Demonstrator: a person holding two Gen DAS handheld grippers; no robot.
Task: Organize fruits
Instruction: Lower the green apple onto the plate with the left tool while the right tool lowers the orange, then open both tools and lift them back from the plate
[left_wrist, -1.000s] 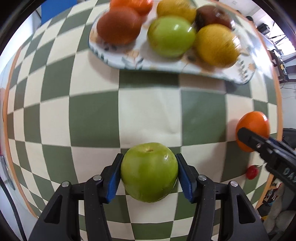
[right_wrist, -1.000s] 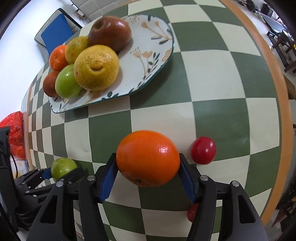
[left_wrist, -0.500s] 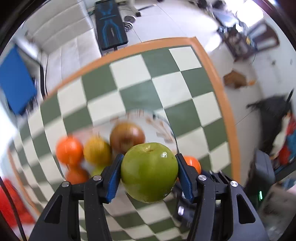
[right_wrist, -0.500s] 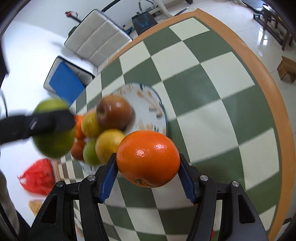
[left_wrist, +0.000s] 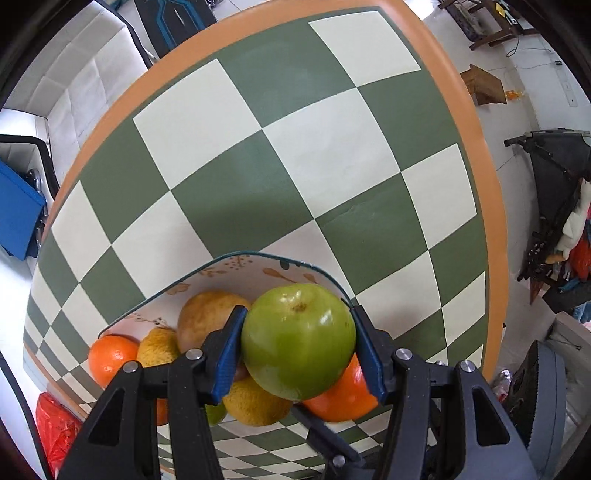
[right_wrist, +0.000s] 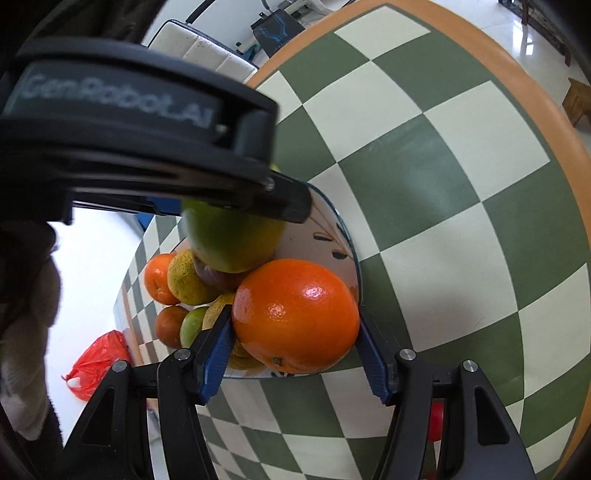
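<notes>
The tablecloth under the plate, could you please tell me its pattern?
The tablecloth is a green-and-cream checkerboard with an orange border, clearest in the left wrist view.

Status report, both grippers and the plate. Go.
Left gripper shut on green apple. Right gripper shut on orange. Both over plate, already crowded with fruit.

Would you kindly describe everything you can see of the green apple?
The green apple is round, glossy and yellow-green, with a small brown stem dimple facing the camera. It is clamped on both sides between the blue pads of the left gripper, held above the fruit-filled plate. From the right wrist view it hangs close above the orange.
</notes>
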